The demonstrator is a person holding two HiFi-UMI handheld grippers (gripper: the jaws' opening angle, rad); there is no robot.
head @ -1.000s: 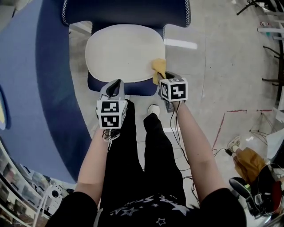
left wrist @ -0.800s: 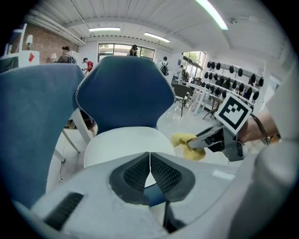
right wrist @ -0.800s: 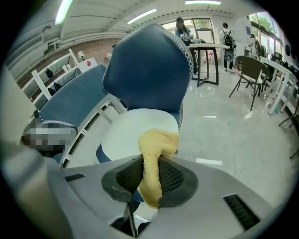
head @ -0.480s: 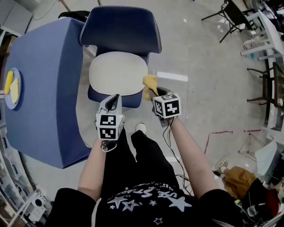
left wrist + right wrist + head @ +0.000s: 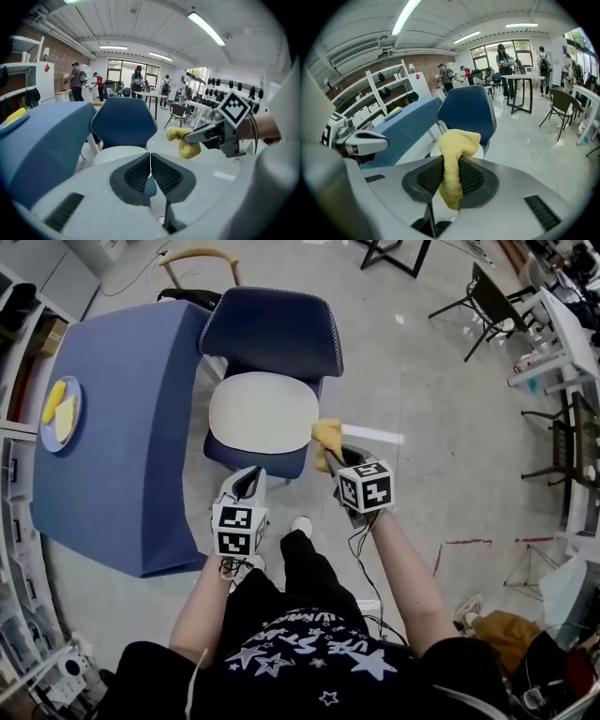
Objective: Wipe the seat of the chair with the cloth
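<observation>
The right gripper has its fingers clamped on a yellow cloth. A bunch of the cloth puffs up above the fingers, and a shorter tail hangs out below them. From the head view, the cloth sits at the right front corner of the chair, right by the edge of the pale seat. The left gripper view shows a gap between the hanging cloth and the seat, so the cloth is held in the air just beside the seat, not on it. The left gripper holds nothing; its fingers are pressed together with only a thin line between them. It is in front of the seat's front edge, a little left of centre, and points towards the chair. The two grippers are side by side and near each other, each held out on a bare forearm. The chair has a dark blue backrest with a dotted white trim and a dark blue base under the pale seat pad. A blue desk stands just to the left of the chair, and a blue plate with yellow pieces on it rests near the desk's far left edge. The chair and desk stand on a shiny grey floor. Far behind the chair, several people stand around high tables by the windows.
</observation>
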